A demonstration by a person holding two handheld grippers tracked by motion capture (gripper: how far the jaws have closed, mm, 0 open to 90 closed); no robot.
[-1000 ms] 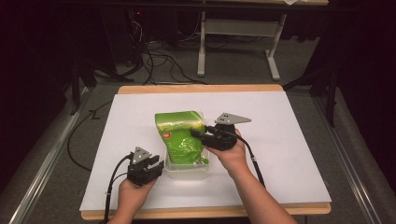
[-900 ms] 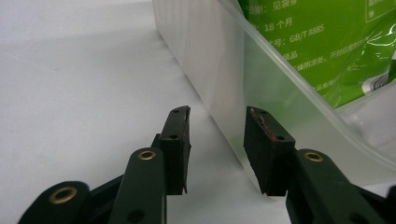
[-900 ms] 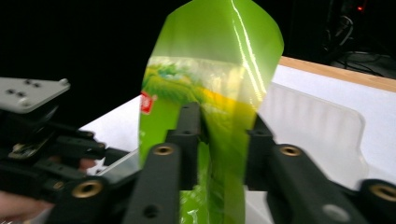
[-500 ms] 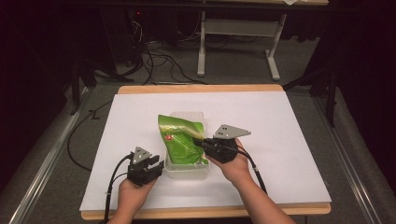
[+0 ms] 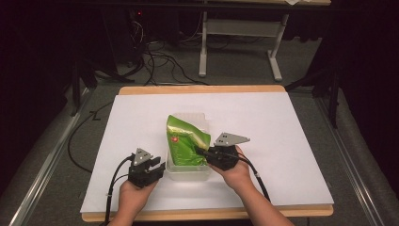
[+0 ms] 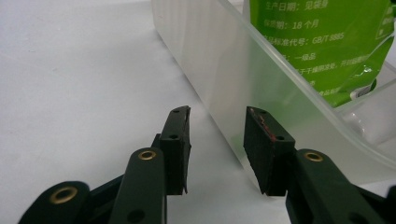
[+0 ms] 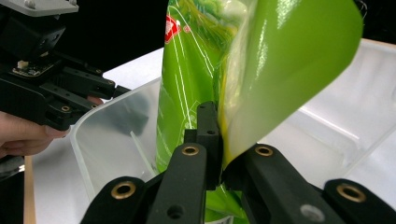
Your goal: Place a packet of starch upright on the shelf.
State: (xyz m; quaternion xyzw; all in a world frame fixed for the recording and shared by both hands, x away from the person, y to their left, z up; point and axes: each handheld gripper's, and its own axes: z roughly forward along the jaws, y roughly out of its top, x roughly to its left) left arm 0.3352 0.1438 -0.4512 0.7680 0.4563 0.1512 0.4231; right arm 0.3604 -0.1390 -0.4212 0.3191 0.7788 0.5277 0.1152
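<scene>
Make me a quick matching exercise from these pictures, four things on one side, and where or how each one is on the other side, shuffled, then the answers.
Things:
1. green pouch
2. clear plastic tub
3. left gripper
4. right gripper

States:
A. jaws open, just outside the tub's wall
B. lies on the white sheet, between the two hands
C. stands tilted inside the tub, pinched at one edge
D. jaws shut on the pouch's edge

Pairs: 1-C, 2-B, 3-A, 4-D

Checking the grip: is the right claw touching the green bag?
Touching. The right gripper view shows the right claw shut on the green bag edge.
</scene>
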